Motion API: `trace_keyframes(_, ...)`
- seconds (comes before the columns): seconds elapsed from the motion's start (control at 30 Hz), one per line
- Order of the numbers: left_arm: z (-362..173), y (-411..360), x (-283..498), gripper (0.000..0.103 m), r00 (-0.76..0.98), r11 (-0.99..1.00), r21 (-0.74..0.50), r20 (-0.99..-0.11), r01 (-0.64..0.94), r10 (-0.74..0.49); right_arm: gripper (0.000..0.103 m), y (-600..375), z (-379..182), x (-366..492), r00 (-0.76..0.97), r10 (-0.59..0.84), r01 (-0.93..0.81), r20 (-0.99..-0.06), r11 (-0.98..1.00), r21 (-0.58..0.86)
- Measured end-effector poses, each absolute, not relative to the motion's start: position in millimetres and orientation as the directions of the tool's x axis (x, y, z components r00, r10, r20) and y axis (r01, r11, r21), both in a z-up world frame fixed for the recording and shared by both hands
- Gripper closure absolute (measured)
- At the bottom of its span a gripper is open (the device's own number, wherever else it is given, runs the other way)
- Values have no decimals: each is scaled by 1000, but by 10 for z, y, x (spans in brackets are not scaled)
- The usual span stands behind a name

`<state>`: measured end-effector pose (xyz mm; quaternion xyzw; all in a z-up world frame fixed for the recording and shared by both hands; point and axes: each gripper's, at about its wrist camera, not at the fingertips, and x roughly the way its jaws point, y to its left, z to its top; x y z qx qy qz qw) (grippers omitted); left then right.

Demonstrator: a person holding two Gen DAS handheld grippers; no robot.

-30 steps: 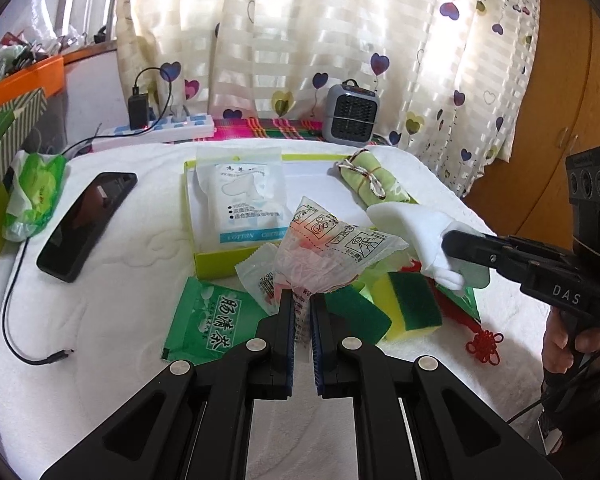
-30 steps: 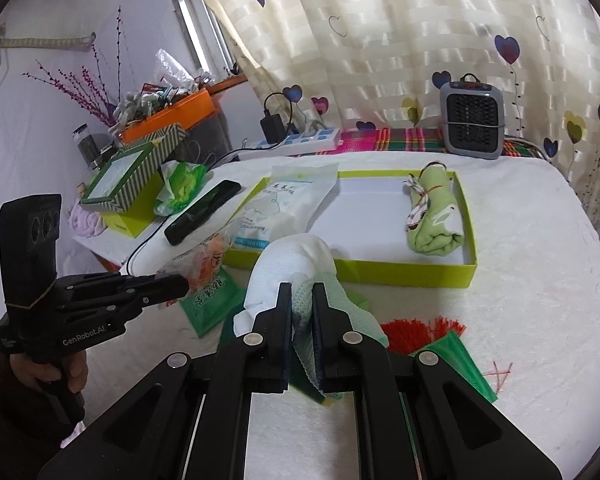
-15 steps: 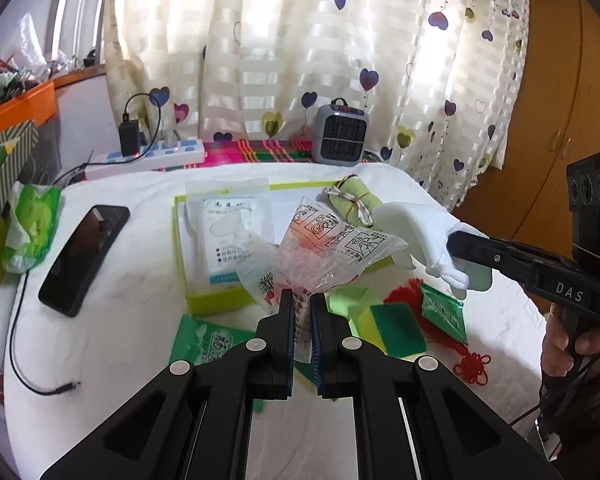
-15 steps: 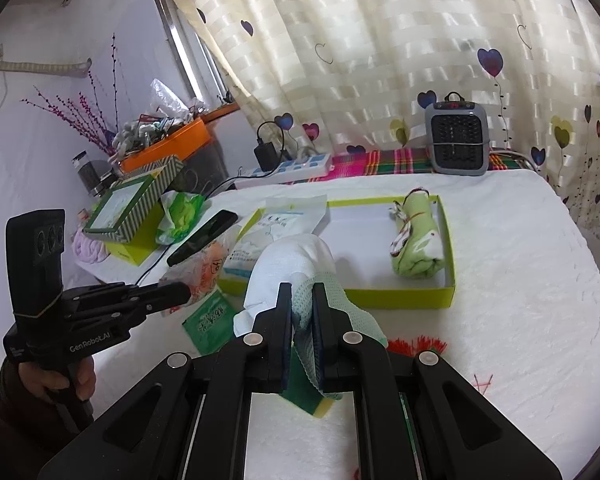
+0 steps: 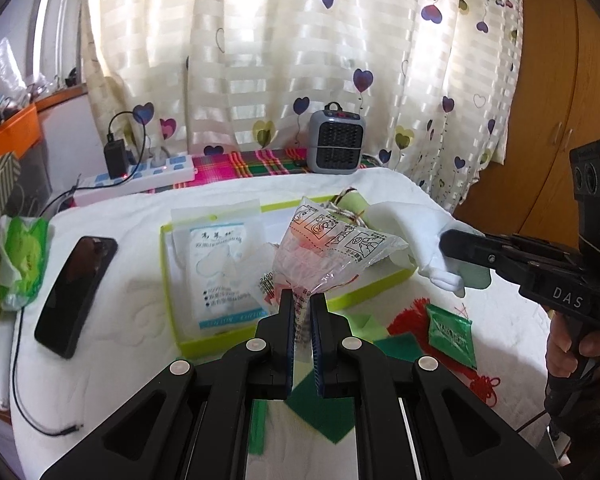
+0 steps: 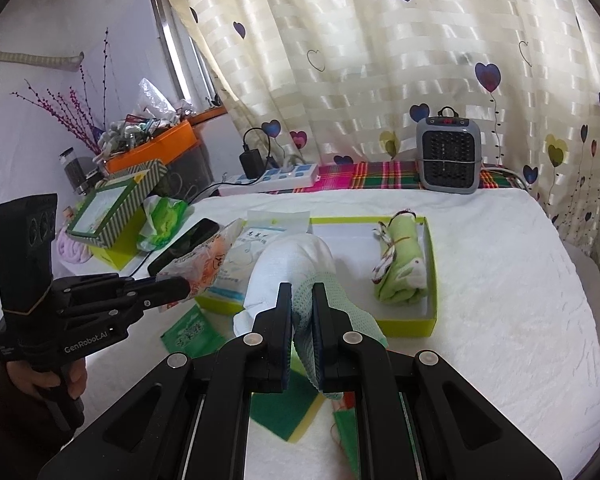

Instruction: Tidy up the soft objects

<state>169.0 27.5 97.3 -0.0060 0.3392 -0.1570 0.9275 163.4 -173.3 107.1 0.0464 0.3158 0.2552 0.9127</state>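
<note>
Crinkly plastic bag point(image 5: 332, 256) is hanging pinched in the left gripper point(image 5: 303, 304); right gripper point(image 6: 302, 300) is clamping a white sock point(image 6: 290, 264) above the green tray point(image 6: 430, 280).

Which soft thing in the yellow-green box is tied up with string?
The rolled light-green cloth at the right end of the yellow-green box: multicoloured string wraps it. The flat white packet with blue print at the other end has none.

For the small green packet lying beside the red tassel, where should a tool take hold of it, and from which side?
Grip the green packet by its top sealed edge, coming from above. It lies flat on the white cloth, so only a thin edge can be pinched. That edge points away from the red tassel, which touches its left side and could get caught.
</note>
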Motion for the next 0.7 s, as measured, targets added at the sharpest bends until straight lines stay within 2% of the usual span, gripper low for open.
trace_keyframes(0.7, 890, 109, 2601, 96, 709, 950, -52, -653, 308, -265, 94, -1479, 763, 2461, 643, 434, -406, -631, 892, 200)
